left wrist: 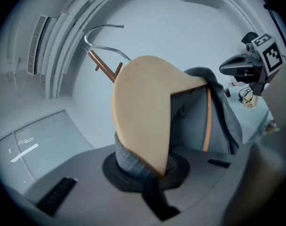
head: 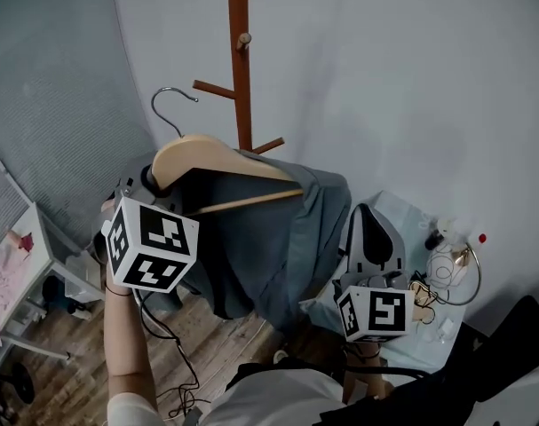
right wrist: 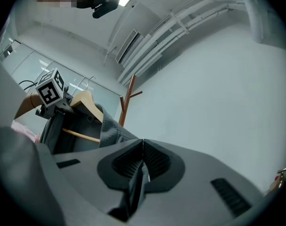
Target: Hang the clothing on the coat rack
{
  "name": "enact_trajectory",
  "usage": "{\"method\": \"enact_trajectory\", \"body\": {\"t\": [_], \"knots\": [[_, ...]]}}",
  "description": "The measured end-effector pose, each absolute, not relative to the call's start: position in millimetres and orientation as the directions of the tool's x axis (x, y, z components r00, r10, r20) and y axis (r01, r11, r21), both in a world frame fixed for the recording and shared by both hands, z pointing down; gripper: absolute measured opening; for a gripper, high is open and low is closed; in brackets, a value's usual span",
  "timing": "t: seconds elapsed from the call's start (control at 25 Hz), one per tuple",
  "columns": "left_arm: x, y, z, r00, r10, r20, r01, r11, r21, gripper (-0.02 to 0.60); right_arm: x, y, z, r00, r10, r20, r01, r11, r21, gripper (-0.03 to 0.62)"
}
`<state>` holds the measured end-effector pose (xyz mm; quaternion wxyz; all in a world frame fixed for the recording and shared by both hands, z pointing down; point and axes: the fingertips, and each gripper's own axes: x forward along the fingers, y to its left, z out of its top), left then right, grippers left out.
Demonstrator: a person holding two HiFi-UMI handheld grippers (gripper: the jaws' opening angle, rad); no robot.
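A wooden hanger [head: 217,162] with a metal hook [head: 167,105] carries a grey-blue garment [head: 282,238] draped over it. My left gripper [head: 152,183] is shut on the hanger's near end together with a fold of the garment [left wrist: 128,160], and holds it up beside the brown coat rack [head: 240,60]. In the left gripper view the hook [left wrist: 98,32] stands close to the rack's pegs [left wrist: 105,69] and rests on none of them. My right gripper [head: 368,211] is shut and empty, lower right of the garment. The right gripper view shows its closed pads [right wrist: 150,160], with the rack [right wrist: 126,98] beyond.
A table [head: 402,211] with a pale blue cover stands at the right, with a wire ring [head: 453,269] and small items on it. A white table [head: 34,238] with a pink item [head: 3,278] is at the left. Cables [head: 176,362] trail over the wooden floor. A grey wall stands behind the rack.
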<state>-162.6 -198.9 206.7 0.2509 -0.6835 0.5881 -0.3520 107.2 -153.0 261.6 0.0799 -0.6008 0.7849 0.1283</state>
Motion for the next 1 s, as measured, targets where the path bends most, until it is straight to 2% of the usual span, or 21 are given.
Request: {"method": "enact_trajectory", "body": {"t": [1.0], "knots": [[-158.6, -289.7, 171.6, 0.067, -0.954, 0.292, -0.589, -0.274, -0.76, 0.02, 107.3, -207.0, 247.1, -0.177, -0.932, -0.316, -0.984, 0.156, 0.09, 0.02]]}}
